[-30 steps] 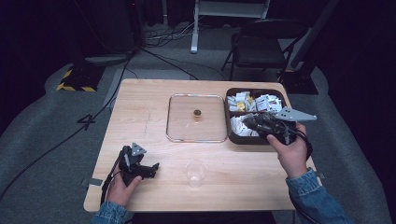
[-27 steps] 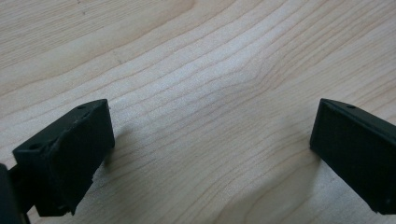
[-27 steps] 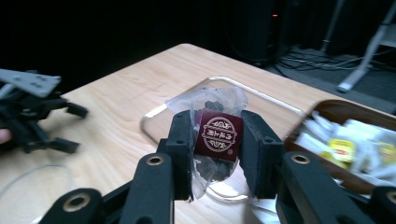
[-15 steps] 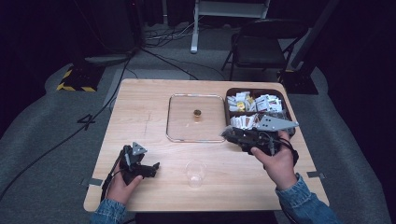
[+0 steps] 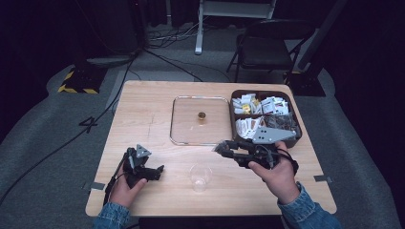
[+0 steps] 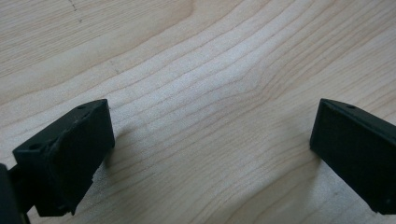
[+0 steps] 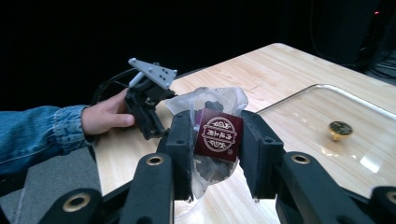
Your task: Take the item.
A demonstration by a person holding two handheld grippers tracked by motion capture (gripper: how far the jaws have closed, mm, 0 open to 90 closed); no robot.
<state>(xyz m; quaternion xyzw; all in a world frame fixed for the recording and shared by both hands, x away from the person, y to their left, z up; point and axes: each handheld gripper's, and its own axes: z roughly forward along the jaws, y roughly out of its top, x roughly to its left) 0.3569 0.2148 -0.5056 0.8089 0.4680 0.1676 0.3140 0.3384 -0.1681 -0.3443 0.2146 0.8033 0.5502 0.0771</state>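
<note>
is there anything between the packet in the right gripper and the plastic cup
Nothing visible does. The right gripper holds the dark red packet over bare table, just beyond the clear cup. The glass lid and the box of sachets lie farther back, and the left gripper rests off to the cup's left.

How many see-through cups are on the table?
1. The clear plastic cup stands near the table's front edge, between the left gripper and the right gripper.

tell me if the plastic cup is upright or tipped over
Upright. In the high view the clear plastic cup stands on the table with its round rim facing up, between the two grippers.
</note>
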